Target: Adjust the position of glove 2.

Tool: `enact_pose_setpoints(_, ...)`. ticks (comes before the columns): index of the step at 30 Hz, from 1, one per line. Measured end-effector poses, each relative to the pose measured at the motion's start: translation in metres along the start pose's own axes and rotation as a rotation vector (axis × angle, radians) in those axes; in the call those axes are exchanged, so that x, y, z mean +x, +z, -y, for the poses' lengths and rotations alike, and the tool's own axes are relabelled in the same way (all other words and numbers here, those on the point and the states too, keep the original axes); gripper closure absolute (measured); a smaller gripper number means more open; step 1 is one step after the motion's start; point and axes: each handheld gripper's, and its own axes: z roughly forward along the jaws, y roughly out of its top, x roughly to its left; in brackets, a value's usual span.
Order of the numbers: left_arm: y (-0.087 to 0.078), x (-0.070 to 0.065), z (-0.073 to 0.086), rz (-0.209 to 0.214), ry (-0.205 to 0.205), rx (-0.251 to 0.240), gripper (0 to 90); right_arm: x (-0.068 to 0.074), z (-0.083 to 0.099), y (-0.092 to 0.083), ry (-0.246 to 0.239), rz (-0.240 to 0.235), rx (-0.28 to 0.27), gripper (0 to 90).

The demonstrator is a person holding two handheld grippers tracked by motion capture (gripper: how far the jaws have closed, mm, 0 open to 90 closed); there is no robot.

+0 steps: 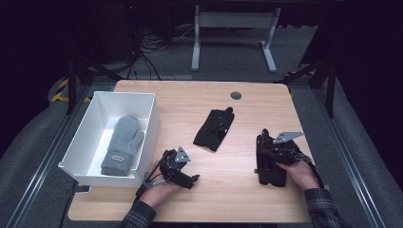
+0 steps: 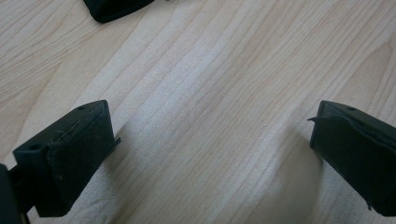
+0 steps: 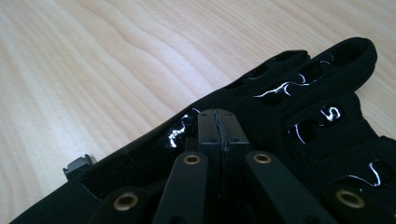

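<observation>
Sitting in the white bin (image 1: 90, 124) at the table's (image 1: 190, 102) left is a grey mitten (image 1: 122, 145), cuff toward the person, with a small label too tiny to read. Right gripper (image 3: 218, 122) has its jaws pinched tight on a black glove (image 3: 299, 116) lying at the table's right. Left gripper (image 2: 212, 154) rests beside the bin, jaws spread wide over bare wood. A second black glove (image 1: 215, 129) lies mid-table.

Matt black cloth glove (image 3: 299, 112), glossy print
</observation>
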Motion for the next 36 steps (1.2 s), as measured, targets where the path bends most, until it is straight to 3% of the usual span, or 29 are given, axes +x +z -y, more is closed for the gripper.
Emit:
enact_pose_setpoints(7,0.000,0.000,0.000,-0.001,0.000,0.000,0.1,0.031,-0.006,0.006,-0.060,-0.047,0.008,90.0)
enact_pose_setpoints(16,0.000,0.000,0.000,-0.001,0.000,0.000,0.2,0.060,-0.006,0.006,-0.081,-0.090,0.010,90.0)
enact_pose_setpoints(26,0.000,0.000,0.000,-0.002,-0.002,-0.001,0.2,0.091,-0.003,0.004,-0.106,-0.095,0.011,90.0)
enact_pose_setpoints(32,0.000,0.000,0.000,-0.002,-0.002,-0.001,0.2,0.097,-0.003,0.002,-0.135,-0.081,0.011,89.6)
enact_pose_setpoints(33,0.000,0.000,0.000,-0.002,-0.003,-0.001,0.2,0.097,-0.003,0.000,-0.146,-0.073,-0.002,82.0)
enact_pose_setpoints(36,0.000,0.000,0.000,-0.002,-0.003,-0.002,0.3,0.090,-0.004,-0.009,-0.117,-0.054,-0.065,71.1)
